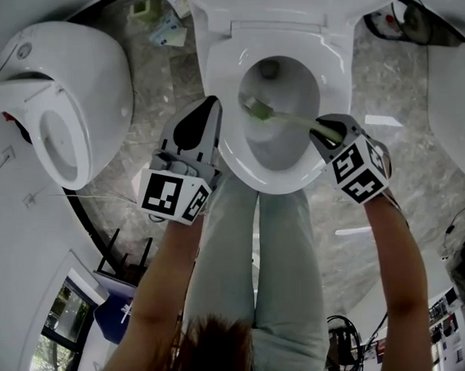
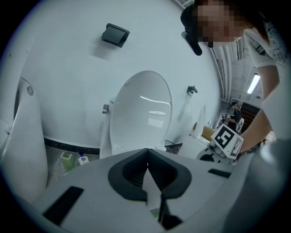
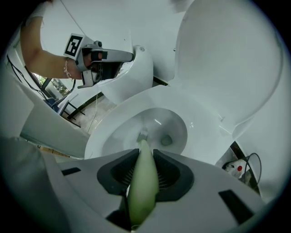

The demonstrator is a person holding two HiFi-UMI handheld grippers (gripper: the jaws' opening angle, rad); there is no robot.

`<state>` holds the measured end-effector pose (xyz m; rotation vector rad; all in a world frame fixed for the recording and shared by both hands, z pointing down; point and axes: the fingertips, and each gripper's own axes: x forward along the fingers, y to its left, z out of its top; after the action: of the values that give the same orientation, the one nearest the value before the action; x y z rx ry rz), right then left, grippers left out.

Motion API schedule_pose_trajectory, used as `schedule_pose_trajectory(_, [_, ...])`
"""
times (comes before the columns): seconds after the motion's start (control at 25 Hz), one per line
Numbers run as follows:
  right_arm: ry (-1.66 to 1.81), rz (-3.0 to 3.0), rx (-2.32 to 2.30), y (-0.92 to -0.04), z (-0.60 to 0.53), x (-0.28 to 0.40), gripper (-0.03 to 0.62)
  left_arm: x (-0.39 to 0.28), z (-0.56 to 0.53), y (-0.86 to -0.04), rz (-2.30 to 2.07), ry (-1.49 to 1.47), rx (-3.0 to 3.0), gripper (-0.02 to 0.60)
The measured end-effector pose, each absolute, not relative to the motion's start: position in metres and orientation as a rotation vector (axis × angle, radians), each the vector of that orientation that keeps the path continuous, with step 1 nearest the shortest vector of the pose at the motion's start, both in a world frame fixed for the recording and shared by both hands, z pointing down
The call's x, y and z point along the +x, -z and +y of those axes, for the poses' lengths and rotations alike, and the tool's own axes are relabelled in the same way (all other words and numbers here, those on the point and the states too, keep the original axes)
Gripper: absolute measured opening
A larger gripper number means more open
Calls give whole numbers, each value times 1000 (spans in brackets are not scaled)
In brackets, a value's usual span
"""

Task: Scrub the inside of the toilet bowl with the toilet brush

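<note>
The white toilet bowl (image 1: 235,154) stands open, its lid (image 2: 143,113) raised against the wall. A toilet brush with a pale green handle (image 1: 291,121) reaches into the bowl; its head (image 1: 256,107) rests on the inner left wall above the drain. My right gripper (image 1: 320,128) is over the right rim, shut on the handle (image 3: 143,175), and the bristles (image 3: 143,135) show low in the bowl. My left gripper (image 1: 211,106) hovers by the left rim, shut with nothing in it (image 2: 147,169).
A second white fixture (image 1: 60,111) stands close on the left and another (image 1: 453,94) on the right. A green holder (image 1: 142,9) and packets lie behind the toilet at left; cables and a small device (image 1: 398,20) lie at back right. The person's legs (image 1: 258,241) stand before the bowl.
</note>
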<state>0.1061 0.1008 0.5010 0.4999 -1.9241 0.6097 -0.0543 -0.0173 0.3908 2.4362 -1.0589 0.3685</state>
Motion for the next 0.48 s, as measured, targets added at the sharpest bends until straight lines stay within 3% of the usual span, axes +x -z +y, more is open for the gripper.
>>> schedule_pose_trajectory(0.48, [-445, -1819, 364, -503, 119, 130, 107, -50, -11, -382, -1052, -377, 2450, 3])
